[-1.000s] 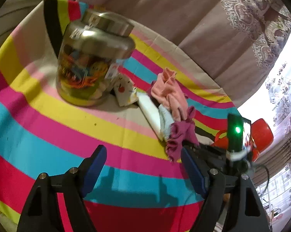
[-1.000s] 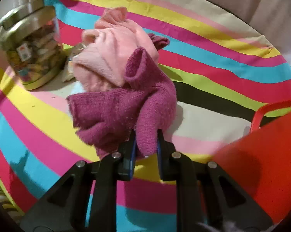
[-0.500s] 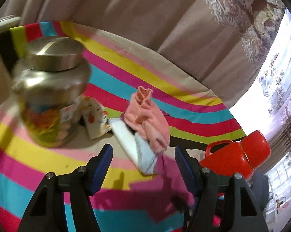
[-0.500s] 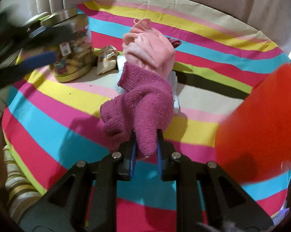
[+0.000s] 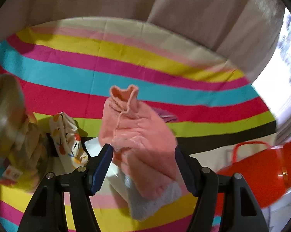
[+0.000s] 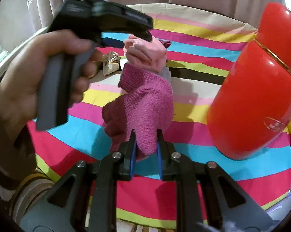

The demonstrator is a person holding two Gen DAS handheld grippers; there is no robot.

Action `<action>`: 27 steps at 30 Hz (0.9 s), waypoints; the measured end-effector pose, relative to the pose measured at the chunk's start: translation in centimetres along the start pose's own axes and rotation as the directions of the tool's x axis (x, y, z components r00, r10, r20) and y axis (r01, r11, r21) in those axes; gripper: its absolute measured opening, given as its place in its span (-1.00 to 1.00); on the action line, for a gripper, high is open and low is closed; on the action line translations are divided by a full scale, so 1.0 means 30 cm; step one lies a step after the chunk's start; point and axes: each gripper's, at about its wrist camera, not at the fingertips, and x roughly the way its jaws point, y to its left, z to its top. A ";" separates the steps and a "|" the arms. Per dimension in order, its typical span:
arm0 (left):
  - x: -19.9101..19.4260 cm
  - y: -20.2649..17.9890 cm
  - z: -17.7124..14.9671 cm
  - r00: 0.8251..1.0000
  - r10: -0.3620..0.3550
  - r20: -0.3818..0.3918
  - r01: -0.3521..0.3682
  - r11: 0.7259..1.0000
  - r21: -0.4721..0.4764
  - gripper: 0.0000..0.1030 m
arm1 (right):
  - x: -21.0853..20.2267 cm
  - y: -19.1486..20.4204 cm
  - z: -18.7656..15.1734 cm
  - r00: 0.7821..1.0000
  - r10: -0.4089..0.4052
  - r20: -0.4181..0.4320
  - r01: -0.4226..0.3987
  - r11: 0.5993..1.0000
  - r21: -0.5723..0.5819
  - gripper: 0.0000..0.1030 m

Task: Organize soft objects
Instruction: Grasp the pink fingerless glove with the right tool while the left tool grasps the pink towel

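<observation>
Right wrist view has the right tongs (image 6: 145,150) nearly closed, their blue pads pinching the lower end of a magenta knitted cloth (image 6: 143,104) that hangs lifted off the striped counter cloth (image 6: 184,148). Just beyond the magenta knitted cloth lies the pink fleece garment (image 6: 147,54), with a pale grey piece (image 6: 165,73) under its near edge and a small patterned pouch (image 6: 110,62) to its left. A hand (image 6: 29,81) holds the left tongs (image 6: 124,40) at the pink fleece garment's left side, one blue pad showing beside it. A glossy red container (image 6: 255,100) stands right of the magenta knitted cloth. In the left wrist view the left tongs (image 5: 143,164) stand wide apart; their jaws have just been closing a little, and they now straddle the pink fleece garment (image 5: 141,135) without pressing on it. Under the garment's near end sits the pale grey piece (image 5: 155,201), and a white folded item (image 5: 99,148) lies beside the left pad. The patterned pouch (image 5: 68,137) is left of the pink fleece garment, a blurred jar (image 5: 12,133) further left, the red container (image 5: 261,172) to its right.
</observation>
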 end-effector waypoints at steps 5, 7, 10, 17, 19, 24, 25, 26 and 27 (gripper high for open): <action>0.047 -0.019 -0.001 0.999 0.021 -0.041 -0.018 0.997 0.080 -0.79 | -0.024 -0.015 -0.020 1.000 0.005 0.003 -0.005 1.000 0.011 -0.58; 0.018 -0.017 -0.013 1.000 0.015 -0.022 -0.013 0.996 0.084 -0.82 | -0.027 -0.019 -0.024 1.000 0.008 0.002 -0.008 1.000 0.018 -0.58; -0.063 0.002 -0.026 0.999 0.012 0.040 -0.014 0.998 0.064 -0.82 | -0.041 -0.029 -0.024 1.000 0.008 0.012 -0.009 1.000 0.028 -0.58; -0.293 0.076 -0.095 0.987 -0.043 0.152 0.044 0.999 -0.001 -0.82 | -0.082 -0.027 -0.044 1.000 0.015 0.023 -0.016 0.999 0.038 -0.58; -0.354 0.100 -0.140 0.983 -0.059 0.172 0.066 0.997 -0.033 -0.82 | -0.099 -0.033 -0.049 0.999 0.016 0.030 -0.017 0.999 0.046 -0.58; -0.445 0.102 -0.232 0.978 -0.084 0.193 0.099 0.993 -0.069 -0.82 | -0.147 -0.045 -0.073 0.999 0.007 0.043 -0.010 0.998 0.058 -0.58; -0.460 0.092 -0.250 0.977 -0.088 0.195 0.103 0.992 -0.067 -0.82 | -0.156 -0.047 -0.077 0.999 0.005 0.044 -0.008 0.998 0.060 -0.58; -0.478 0.084 -0.269 0.976 -0.094 0.195 0.109 0.992 -0.064 -0.82 | -0.170 -0.052 -0.083 0.999 0.001 0.048 -0.004 0.998 0.064 -0.58; -0.493 0.074 -0.283 0.975 -0.099 0.198 0.113 0.992 -0.061 -0.82 | -0.185 -0.056 -0.090 0.999 -0.003 0.052 -0.001 0.998 0.068 -0.59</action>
